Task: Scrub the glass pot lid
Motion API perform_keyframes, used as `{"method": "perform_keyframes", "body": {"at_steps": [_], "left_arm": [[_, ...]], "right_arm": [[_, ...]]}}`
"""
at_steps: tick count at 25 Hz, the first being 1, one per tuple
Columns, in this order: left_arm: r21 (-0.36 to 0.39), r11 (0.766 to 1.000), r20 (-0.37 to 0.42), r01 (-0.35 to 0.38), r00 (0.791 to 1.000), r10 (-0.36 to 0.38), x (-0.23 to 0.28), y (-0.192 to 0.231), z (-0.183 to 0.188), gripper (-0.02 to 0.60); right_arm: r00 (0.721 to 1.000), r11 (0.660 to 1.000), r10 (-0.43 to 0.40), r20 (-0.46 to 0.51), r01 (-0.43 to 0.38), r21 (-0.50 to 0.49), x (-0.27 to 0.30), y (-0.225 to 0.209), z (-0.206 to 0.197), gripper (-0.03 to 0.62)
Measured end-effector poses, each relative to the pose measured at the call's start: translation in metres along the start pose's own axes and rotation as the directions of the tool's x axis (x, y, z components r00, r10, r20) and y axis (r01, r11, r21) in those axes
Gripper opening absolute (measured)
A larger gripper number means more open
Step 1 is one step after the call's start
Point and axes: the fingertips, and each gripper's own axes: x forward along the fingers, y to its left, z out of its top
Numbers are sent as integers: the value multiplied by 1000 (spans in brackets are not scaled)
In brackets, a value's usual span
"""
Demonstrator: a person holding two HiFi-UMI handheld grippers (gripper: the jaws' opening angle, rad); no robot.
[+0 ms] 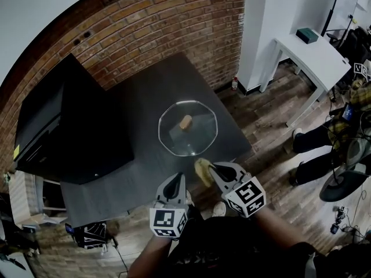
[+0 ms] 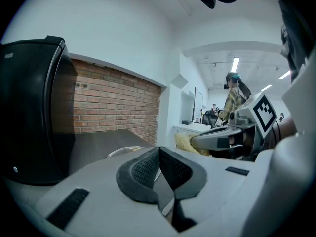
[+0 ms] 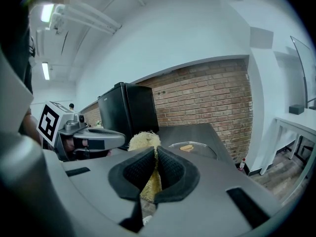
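Note:
The glass pot lid (image 1: 188,128) lies flat on the dark table (image 1: 139,97), with a cork-coloured knob (image 1: 185,121) at its centre. It also shows as a low disc in the right gripper view, lid (image 3: 192,148), and its rim edge in the left gripper view, lid (image 2: 123,152). My right gripper (image 1: 210,170) hangs just off the table's near edge, shut on a yellow fibrous scrubber (image 1: 202,171), scrubber (image 3: 144,143). My left gripper (image 1: 174,188) is beside it, nearer me, shut with nothing between its jaws (image 2: 159,168).
A black box-like appliance (image 1: 64,126) fills the table's left side. A brick wall (image 1: 151,22) runs behind. A white desk (image 1: 307,51) stands at the right, with a seated person's legs (image 1: 313,149) and chairs beyond. Wooden floor lies below the grippers.

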Motion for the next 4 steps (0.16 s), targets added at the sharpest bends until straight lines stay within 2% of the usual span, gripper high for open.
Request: {"method": "perform_keyframes", "body": {"at_steps": [4], "left_arm": [[-3, 1000, 3, -3, 1000, 3, 0, 2, 0, 32]], "right_arm": [[1000, 1000, 0, 3, 0, 0, 1, 0, 0, 25]]}}
